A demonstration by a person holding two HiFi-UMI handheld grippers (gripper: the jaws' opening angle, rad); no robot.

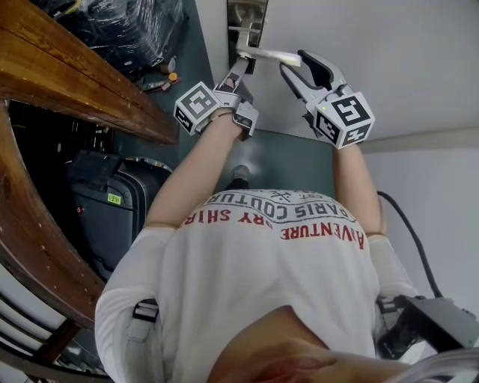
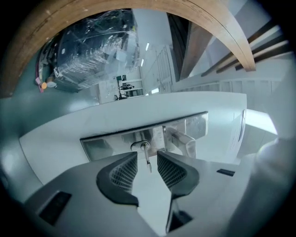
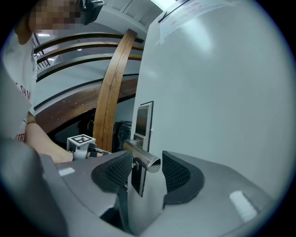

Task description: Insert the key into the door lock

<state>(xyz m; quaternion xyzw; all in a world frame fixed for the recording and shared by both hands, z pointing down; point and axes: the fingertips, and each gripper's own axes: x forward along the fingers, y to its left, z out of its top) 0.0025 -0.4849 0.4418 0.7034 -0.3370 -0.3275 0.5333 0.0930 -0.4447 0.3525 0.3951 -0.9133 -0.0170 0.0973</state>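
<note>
At the door [image 1: 389, 67], both grippers are up by the steel lock plate [image 1: 245, 19].

Left gripper [image 2: 147, 162]:
- It looks straight at the lock plate.
- The key [image 2: 146, 153] has its tip in the cylinder [image 2: 138, 146], and the rest sticks out toward the camera, seen edge-on.
- The jaws are apart. The key stands between them with a gap on each side, so nothing is clamped.

Right gripper [image 3: 145, 170]:
- The jaws are spread and straddle the free end of the door handle [image 3: 145, 159].
- There is a clear gap on the right jaw's side. The left jaw is close to the lever, and I cannot tell whether it touches.
- I do not read this as a firm grip.

Step in hand (judgement): insertion is at or near its end. The key is in the keyhole, but the depth of seating is not readable from these views.

Next move (judgement):
- If the key needs pushing home, close the left jaws squarely on its flat faces and press along the cylinder axis.
- Avoid any side load, since the thin key could tip or bind.
- If it is seated, draw the left gripper straight back without brushing the key.
</note>
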